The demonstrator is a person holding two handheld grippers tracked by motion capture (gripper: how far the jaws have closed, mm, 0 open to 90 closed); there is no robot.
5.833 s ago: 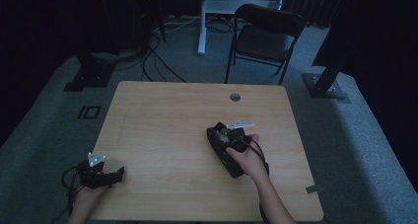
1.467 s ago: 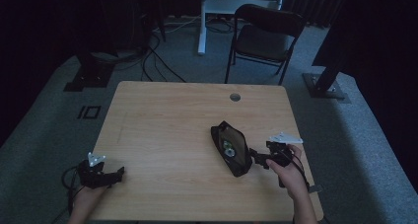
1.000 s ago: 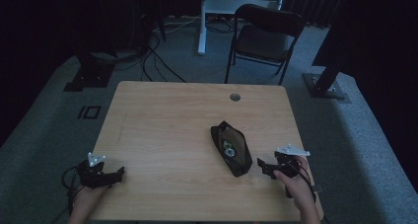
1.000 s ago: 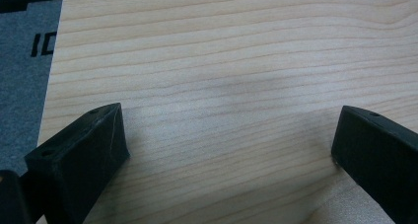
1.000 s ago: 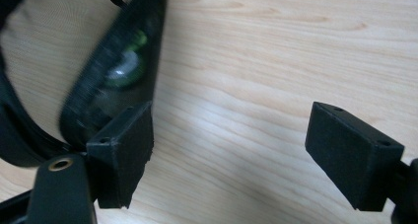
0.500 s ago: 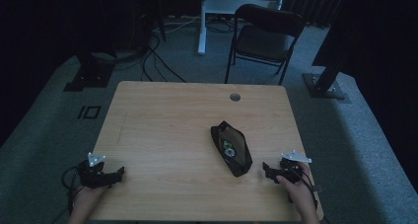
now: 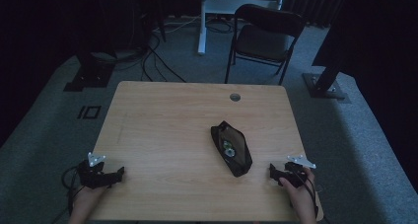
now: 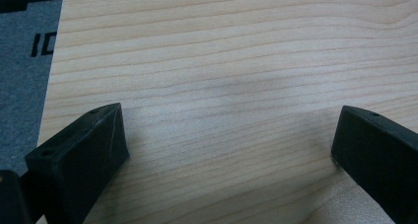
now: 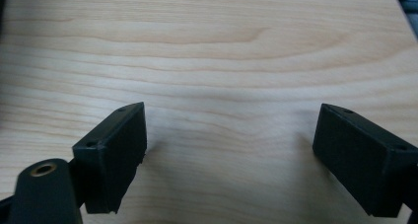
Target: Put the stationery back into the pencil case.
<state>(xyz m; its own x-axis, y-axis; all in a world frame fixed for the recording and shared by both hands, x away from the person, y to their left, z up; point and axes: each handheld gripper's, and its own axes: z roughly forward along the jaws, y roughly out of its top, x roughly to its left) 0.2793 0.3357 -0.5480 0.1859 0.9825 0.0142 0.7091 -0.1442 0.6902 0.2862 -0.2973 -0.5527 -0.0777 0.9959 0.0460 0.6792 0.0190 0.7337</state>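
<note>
A black zipped pouch (image 7: 232, 149) lay open on the wooden table (image 7: 162, 120), a little right of the middle and angled so that its near end pointed toward the person's right hand. Something small, green and white, showed through its opening, too dim for me to say what it was.

The right gripper (image 7: 274, 171) rested at the table's near right corner, held in the person's hand (image 7: 298, 189), with the grey three-cornered plate on top of it. It sat just beside the near end of the pouch without touching it. Its jaws had just been opening and stood wide, with nothing between them; in the right gripper view (image 9: 229, 155) bare wood grain ran between the two black jaws, and their tips were down close to the tabletop.

The left gripper (image 7: 118, 173) sat at the near left corner, well apart from the pouch, the person's other hand (image 7: 88, 194) behind it and its cable trailing off the table's edge. Its jaws stood wide too and held nothing; in the left gripper view (image 8: 229, 150) plain wood lay between them, with the table's edge and grey carpet at the far left of that picture.

Beyond the table, a dark folding chair (image 7: 266, 34) stood on the grey carpet (image 7: 365, 135), facing the far edge. A round cable hole (image 7: 235, 96) was set in the tabletop near that far edge. Cables (image 7: 148, 56) ran over the floor at the back left.
</note>
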